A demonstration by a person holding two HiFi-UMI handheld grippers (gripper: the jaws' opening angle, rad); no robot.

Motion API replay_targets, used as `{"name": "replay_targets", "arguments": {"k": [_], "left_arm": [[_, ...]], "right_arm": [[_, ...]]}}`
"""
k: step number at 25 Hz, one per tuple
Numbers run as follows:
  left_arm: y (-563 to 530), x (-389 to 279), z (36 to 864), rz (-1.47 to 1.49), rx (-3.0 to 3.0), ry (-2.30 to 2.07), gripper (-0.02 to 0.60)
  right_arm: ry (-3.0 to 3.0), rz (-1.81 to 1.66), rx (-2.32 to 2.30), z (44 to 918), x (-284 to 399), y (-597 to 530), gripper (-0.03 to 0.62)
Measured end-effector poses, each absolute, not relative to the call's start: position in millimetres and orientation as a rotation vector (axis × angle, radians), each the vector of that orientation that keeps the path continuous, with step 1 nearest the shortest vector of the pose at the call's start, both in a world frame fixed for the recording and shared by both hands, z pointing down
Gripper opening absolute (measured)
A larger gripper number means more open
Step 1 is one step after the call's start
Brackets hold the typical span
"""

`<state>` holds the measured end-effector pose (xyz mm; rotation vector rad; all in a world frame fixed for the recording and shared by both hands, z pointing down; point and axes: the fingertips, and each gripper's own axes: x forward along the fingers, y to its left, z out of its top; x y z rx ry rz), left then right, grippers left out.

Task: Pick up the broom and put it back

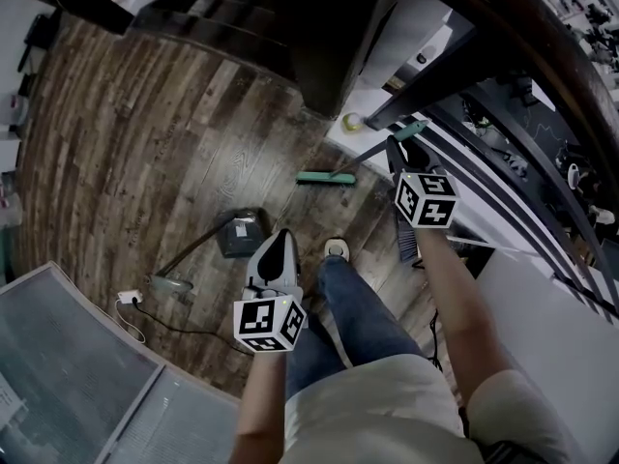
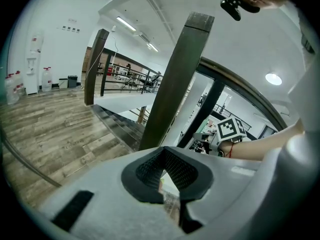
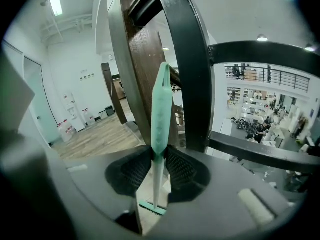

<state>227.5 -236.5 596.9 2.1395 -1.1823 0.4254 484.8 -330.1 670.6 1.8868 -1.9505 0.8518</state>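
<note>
Currently mid-carry: my right gripper (image 3: 159, 159) is clenching its jaws on the mint-green long-handled broom (image 3: 161, 109). My left gripper (image 2: 162, 156) is idling, jaws together, empty. Next I'm probably needing its storage spot, then releasing.

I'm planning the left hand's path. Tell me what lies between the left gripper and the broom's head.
Only bare wood floor lies between the left gripper and the broom's head, as the head view shows.

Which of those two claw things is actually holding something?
The right gripper: its jaws clamp the broom by its green handle. The left gripper is shut on nothing.
</note>
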Motion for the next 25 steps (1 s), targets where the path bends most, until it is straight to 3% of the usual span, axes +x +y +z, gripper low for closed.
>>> {"name": "replay_targets", "arguments": {"k": [25], "left_arm": [[-240,228,601,0.452,2.131,-1.166,0.0]], "right_arm": [[-1.837,0.88,1.98,691,536,-367,0.107]]}}
